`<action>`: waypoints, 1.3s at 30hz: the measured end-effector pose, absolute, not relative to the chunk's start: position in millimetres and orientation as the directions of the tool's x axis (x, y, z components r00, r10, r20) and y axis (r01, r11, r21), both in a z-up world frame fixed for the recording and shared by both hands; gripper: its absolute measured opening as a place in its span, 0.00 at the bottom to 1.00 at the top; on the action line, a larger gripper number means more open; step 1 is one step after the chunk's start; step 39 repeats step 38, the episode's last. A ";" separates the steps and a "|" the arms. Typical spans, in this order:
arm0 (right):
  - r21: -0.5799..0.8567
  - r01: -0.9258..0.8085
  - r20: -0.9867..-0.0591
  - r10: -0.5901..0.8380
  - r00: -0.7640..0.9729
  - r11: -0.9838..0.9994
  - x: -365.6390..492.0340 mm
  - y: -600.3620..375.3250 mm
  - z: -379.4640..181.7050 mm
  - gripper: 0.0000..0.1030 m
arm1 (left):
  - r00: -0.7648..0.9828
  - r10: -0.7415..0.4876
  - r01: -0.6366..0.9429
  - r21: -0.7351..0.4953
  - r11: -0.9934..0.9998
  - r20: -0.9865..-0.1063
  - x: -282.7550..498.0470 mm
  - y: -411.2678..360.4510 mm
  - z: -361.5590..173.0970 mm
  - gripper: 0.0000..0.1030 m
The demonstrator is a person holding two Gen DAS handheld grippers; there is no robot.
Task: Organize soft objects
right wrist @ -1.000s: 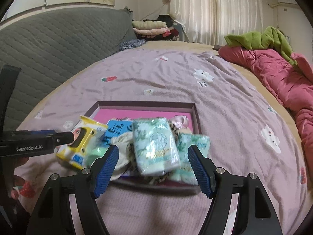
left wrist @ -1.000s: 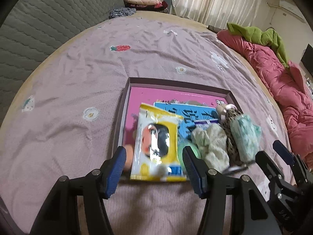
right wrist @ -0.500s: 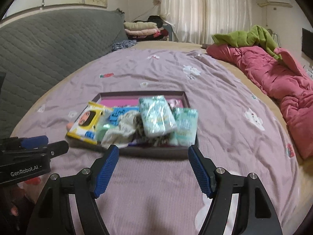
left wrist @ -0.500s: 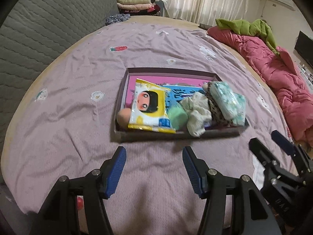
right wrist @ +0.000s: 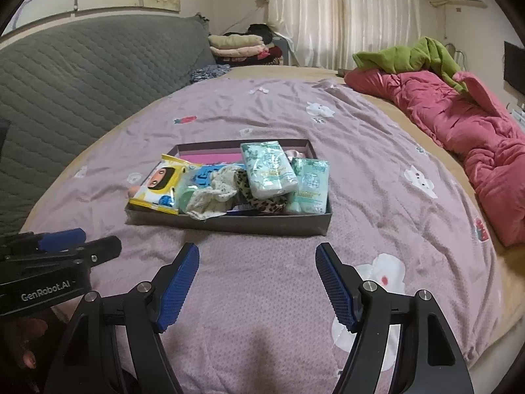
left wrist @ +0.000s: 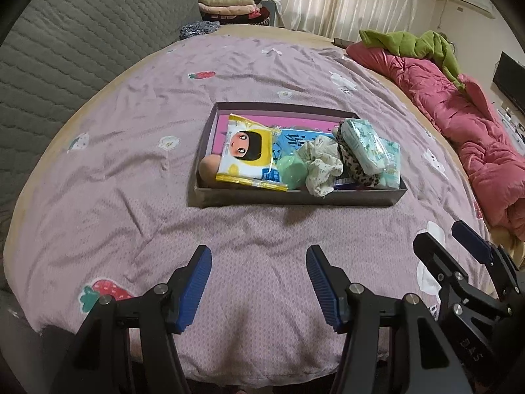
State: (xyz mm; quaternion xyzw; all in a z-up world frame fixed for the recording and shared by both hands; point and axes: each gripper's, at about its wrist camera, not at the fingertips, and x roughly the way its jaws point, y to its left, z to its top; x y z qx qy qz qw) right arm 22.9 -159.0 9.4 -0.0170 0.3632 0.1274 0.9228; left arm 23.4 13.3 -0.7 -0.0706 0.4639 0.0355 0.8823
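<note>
Box on bed, packed: wipes, tissue packs, cloth. Left gripper and right gripper: fingers wide, empty, short of it. Risk: top-heavy packs may slide out if nudged.

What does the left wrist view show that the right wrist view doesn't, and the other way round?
Only the left wrist view: the peach ball in plain sight at the box's left end, and the right gripper from the side. Only the right wrist view: the second tissue pack face-on, and the left gripper. Both: the box, wet-wipes pack, and floral cloth.
</note>
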 end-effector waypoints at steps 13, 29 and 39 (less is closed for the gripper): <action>0.080 -0.256 -0.669 0.242 0.703 0.963 2.2 -155.2 6.2 0.73 | 0.556 0.011 -0.141 -0.081 0.987 -0.831 5.3 14.8 -8.2 0.58; 0.070 -0.272 -0.692 0.243 0.680 0.960 -5.5 -149.2 -4.4 0.73 | 0.536 0.016 -0.135 -0.067 0.989 -0.844 -3.5 5.4 -20.2 0.58; 0.089 -0.258 -0.710 0.243 0.660 0.962 0.7 -153.1 -13.2 0.73 | 0.518 0.001 -0.121 -0.073 0.990 -0.856 0.9 3.1 -27.5 0.58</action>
